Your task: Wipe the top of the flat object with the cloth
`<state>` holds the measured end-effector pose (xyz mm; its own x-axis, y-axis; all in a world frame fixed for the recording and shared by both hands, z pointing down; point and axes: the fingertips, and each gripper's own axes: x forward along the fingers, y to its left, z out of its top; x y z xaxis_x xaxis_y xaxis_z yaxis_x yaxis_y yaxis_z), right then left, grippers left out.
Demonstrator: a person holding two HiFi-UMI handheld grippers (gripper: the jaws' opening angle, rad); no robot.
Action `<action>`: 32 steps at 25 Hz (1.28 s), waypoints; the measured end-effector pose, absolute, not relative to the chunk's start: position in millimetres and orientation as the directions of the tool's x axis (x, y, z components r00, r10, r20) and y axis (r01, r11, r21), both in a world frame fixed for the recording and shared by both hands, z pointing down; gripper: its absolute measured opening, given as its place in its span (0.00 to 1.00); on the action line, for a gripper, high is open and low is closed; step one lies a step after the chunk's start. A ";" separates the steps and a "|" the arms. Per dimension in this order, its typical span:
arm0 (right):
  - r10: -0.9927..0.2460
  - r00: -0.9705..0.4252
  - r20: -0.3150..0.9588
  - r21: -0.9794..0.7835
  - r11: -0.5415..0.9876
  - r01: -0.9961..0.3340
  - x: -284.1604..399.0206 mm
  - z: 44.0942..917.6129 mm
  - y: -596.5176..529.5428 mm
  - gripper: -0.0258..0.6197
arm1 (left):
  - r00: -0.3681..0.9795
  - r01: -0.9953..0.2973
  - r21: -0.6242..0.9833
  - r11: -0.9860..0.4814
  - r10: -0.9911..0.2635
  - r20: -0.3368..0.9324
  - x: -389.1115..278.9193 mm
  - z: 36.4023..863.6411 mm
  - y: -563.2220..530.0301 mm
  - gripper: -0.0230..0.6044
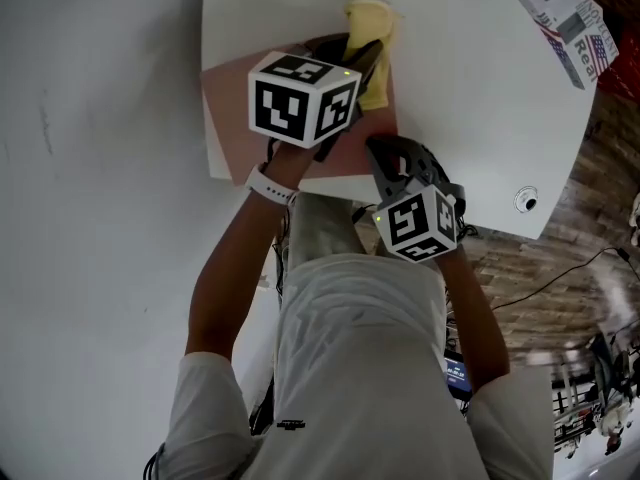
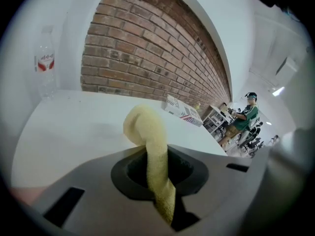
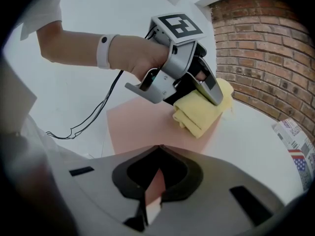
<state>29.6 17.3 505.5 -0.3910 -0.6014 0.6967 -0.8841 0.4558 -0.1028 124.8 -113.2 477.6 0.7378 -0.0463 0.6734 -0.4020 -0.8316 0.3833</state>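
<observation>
Nearest the head camera, the left gripper [image 1: 366, 60] reached out over the white table [image 1: 470, 88], its jaws clamped together on a yellow cloth [image 1: 372, 28], a fold of which rose up between them in its own view [image 2: 147, 136]. Below it, the right gripper [image 1: 388, 156] was closed on the near edge of the pink sheet [image 1: 228, 100], a sliver of which showed between its jaws [image 3: 150, 191]. That sheet lay flat at the table's near left corner, reaching the table's edges there. The folded cloth sat on the sheet's far right corner [image 3: 199, 114] and spilled onto the table, its long axis pointing away from the person. A printed carton [image 1: 560, 8] stood at the far right corner, its contents not visible, and a clear water bottle [image 2: 45, 63] stood by the wall. Beyond and right of the cloth the tabletop was bare.
</observation>
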 end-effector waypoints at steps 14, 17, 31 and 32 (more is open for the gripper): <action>-0.608 -0.376 0.700 -0.091 0.446 -0.890 29.9 504.0 18.6 0.05 | 0.772 -0.089 0.118 -0.989 0.006 0.635 167.9 429.7 -170.4 0.13; -0.605 -0.375 0.702 -0.094 0.444 -0.891 30.1 504.8 18.7 0.05 | 0.768 0.020 0.064 -0.998 0.056 0.638 184.6 439.5 -165.9 0.13; -0.615 -0.360 0.701 -0.097 0.418 -0.903 30.8 504.3 18.9 0.05 | 0.642 0.281 0.159 -0.946 0.309 0.702 181.5 486.6 -139.7 0.13; -0.616 -0.359 0.701 -0.095 0.418 -0.903 31.3 504.2 18.9 0.05 | 0.629 0.290 0.183 -0.939 0.331 0.704 177.0 490.7 -135.5 0.13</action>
